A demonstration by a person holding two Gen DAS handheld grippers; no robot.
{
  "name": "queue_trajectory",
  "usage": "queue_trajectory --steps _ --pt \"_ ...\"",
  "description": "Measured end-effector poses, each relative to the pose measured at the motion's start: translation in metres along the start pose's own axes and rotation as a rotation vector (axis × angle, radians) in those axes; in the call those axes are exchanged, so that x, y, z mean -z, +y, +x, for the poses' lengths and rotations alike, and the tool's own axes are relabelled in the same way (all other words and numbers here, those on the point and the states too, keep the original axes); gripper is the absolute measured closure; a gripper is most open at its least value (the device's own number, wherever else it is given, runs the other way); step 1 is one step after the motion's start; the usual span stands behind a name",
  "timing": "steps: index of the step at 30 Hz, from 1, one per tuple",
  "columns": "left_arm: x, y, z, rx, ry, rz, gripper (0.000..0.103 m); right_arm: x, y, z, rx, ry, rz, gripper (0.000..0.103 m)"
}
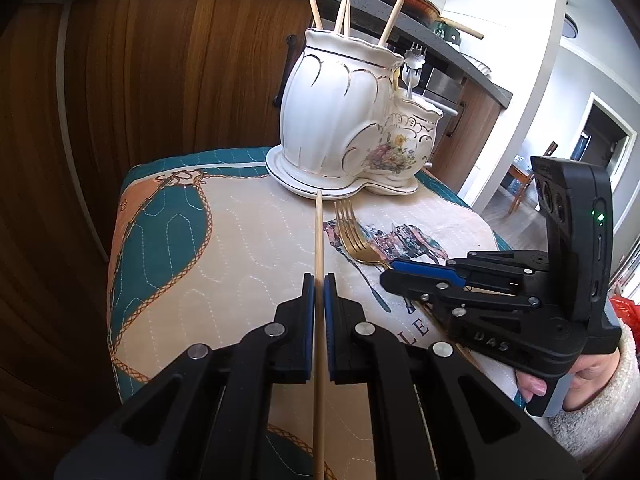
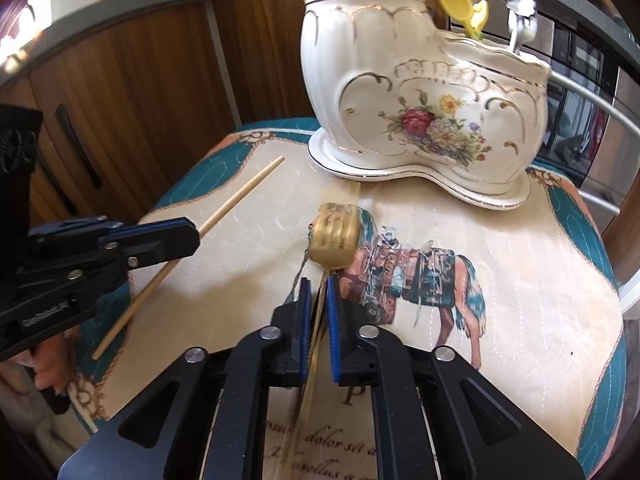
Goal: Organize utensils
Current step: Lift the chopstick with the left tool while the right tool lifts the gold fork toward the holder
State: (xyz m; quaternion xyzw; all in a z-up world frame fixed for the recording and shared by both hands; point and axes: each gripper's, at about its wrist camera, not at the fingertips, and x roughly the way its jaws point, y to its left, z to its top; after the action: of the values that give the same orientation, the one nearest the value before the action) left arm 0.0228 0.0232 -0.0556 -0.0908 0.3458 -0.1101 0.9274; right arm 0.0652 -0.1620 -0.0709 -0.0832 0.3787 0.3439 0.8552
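Left claw (image 1: 319, 280) clamped on one wooden chopstick (image 1: 319, 236), tip just short of the holder's saucer (image 1: 280, 170), rest running back between the pads. Right claw (image 2: 319, 280) clamped on one gold fork (image 2: 333, 236) by its handle, tines toward the holder, over the quilted mat (image 2: 520, 280) covering the tabletop. White ceramic holder (image 2: 400, 92), two compartments, sits at the far edge of the tabletop: tall one has four chopsticks (image 1: 392, 16), low one has two silver forks (image 1: 412, 68) and one yellow utensil (image 2: 466, 10). Total: five chopsticks, three forks.
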Motion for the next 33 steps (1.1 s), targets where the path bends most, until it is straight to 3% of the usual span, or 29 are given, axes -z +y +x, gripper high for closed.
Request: queue_trajectory --steps 9,15,26,33 --pt "0.000 0.000 -0.001 0.026 -0.011 -0.005 0.098 0.003 -0.024 -0.047 -0.045 -0.164 0.073 0.097" --pt "-0.003 -0.002 -0.008 0.038 -0.039 -0.005 0.098 -0.005 -0.022 -0.073 -0.051 -0.303 0.056 0.097" --pt "-0.023 0.004 -0.035 0.107 -0.138 -0.032 0.098 -0.009 -0.015 -0.109 0.000 -0.521 0.015 0.097" --pt "-0.058 0.002 -0.060 0.107 -0.291 -0.003 0.098 -0.038 -0.017 -0.132 0.049 -0.611 0.015 0.097"
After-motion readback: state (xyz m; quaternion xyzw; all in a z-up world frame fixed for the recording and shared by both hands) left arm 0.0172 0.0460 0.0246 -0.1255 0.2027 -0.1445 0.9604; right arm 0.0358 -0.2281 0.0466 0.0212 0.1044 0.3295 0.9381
